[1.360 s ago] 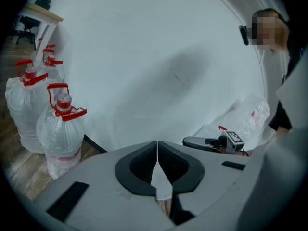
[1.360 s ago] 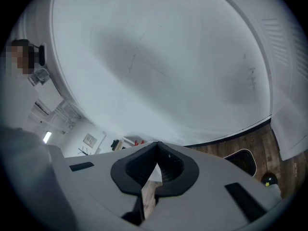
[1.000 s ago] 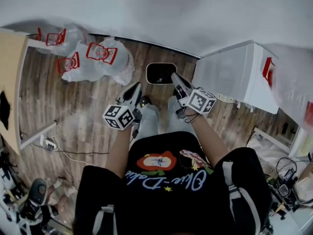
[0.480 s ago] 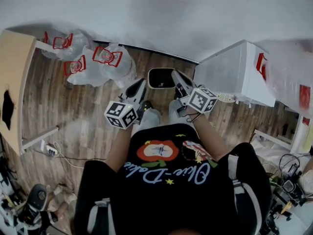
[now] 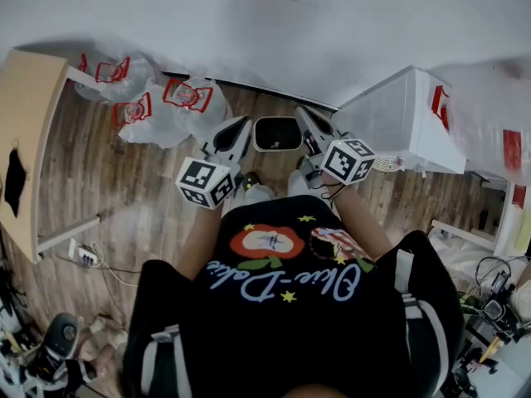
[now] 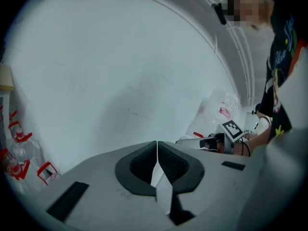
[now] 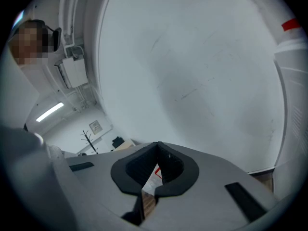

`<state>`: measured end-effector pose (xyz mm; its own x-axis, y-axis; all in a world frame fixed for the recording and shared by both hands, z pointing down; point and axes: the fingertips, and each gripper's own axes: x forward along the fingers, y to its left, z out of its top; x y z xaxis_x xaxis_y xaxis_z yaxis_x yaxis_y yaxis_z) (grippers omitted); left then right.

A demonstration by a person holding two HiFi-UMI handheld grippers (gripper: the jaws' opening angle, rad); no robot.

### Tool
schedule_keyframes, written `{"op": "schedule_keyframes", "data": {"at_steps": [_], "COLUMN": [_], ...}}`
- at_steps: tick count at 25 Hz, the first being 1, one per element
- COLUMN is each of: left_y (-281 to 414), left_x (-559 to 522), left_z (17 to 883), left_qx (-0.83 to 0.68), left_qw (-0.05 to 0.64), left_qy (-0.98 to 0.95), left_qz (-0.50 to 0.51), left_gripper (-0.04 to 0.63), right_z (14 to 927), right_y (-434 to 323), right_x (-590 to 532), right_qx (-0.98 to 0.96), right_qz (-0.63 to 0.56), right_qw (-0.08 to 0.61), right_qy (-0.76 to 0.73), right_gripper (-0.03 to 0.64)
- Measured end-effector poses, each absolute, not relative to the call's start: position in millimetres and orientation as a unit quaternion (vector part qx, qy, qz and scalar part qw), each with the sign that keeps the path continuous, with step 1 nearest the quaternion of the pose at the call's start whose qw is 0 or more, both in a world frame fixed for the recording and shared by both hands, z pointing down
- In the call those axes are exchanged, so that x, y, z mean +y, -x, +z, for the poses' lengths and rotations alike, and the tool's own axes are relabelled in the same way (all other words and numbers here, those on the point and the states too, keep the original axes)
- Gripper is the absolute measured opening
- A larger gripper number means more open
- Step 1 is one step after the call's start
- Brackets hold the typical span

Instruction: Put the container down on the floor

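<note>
The container [image 5: 277,133], a dark oval tub with a pale rim, lies on the wooden floor close to the white wall. It appears only in the head view. My left gripper [image 5: 240,125] is above its left side and my right gripper [image 5: 301,114] above its right side, both apart from it. In the left gripper view the left gripper [image 6: 157,144] has its jaws pressed together with nothing between them, facing the wall. The right gripper [image 7: 157,145] is likewise shut and empty in its own view.
A white box [image 5: 398,123] stands on the floor to the right of the container. Clear plastic bags with red print [image 5: 166,106] lie to the left by the wall. A pale wooden table [image 5: 25,139] fills the far left, with cables [image 5: 83,255] below it.
Both grippers have risen a little and moved toward the wall, still shut. The container has stayed on the floor. The person's torso fills more of the head view.
</note>
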<state>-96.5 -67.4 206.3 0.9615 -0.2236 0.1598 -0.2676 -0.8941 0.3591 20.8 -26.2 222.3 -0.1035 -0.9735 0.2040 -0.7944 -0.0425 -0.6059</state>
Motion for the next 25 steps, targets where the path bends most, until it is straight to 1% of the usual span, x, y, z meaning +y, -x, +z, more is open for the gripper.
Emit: {"op": "schedule_keyframes", "data": {"at_steps": [4,11,17,25], "left_y": [97.4,100.0,96.3,99.0], "left_x": [-74.1,-79.4,-76.7,-83.3], "left_z": [189.5,175.4,178.5,181.4], "left_qx": [-0.124,-0.132,-0.129,-0.133], "left_qw": [0.158,0.139,0.137,0.138], "left_qy": [-0.978,-0.981,-0.981,-0.980], "left_qz": [0.049,0.038,0.046,0.054], "left_gripper": [0.009,0.009,0.009,0.009], "right_z": [204.6,197.5,199.4,200.3], "right_y": [-16.5,-10.1,-11.2,-11.9], "right_x": [-34.0,-40.5,-39.8,-44.4], "right_qx": [0.690,0.703,0.698,0.693], "right_qz": [-0.277,-0.260,-0.274,-0.277], "right_qw": [0.128,0.116,0.127,0.122], "right_qy": [0.656,0.652,0.650,0.655], "right_gripper": [0.000,0.000,0.000,0.000]}}
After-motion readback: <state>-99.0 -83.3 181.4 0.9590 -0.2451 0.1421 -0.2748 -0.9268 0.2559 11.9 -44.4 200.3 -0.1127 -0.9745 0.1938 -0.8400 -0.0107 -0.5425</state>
